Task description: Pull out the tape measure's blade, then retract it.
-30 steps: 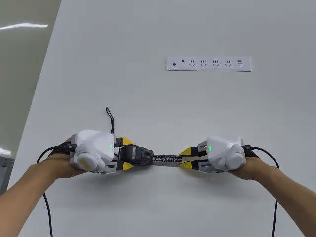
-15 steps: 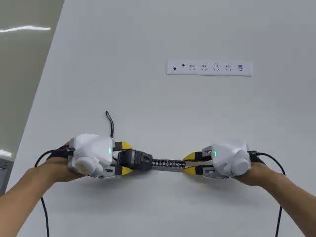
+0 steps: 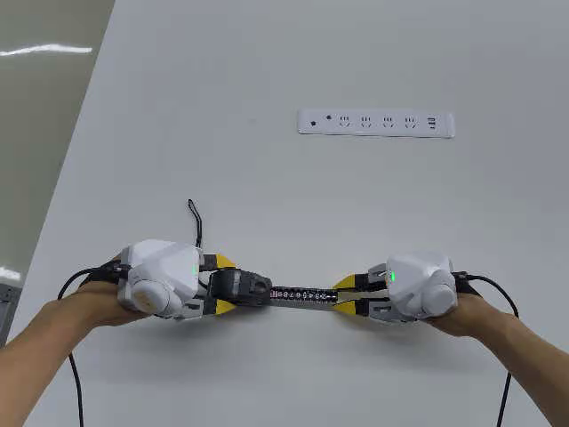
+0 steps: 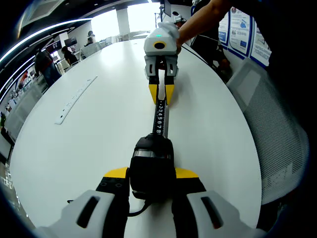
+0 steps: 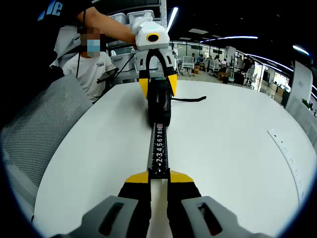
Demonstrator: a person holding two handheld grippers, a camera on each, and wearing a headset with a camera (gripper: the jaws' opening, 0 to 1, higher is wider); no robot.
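Two hand-held grippers meet low in the head view over a wide white desk [image 3: 267,89]. At lower left, the left hand-held gripper [image 3: 226,285] has its yellow-tipped jaws clamped on the sides of a black tape measure [image 3: 242,286]. I cannot tell whether the tape measure rests on the desk or hangs just above it. At lower right, the right hand-held gripper [image 3: 348,294] has its jaws pressed together on the free end of the blade [image 3: 302,293]. A short stretch of blade is drawn out and runs in a straight, level line between the two, showing pale numbers on a dark face. In the left gripper view, the tape measure lies between the two jaws at the bottom centre. From there the blade leads up the middle of the frame to the right hand-held gripper near the top. In the right gripper view, the tip of the blade is pinched between the jaws at the bottom centre. A row of single digits runs up the blade to the tape measure at top centre, where the left hand-held gripper holds it. A thin black strap [image 3: 195,218] trails from the tape measure toward the upper left of the head view, lying on the desk. A white power strip [image 3: 375,123] lies flat at upper right, well apart from both grippers. A grey mesh chair [image 5: 39,134] stands beside the desk at the left edge of the right gripper view.
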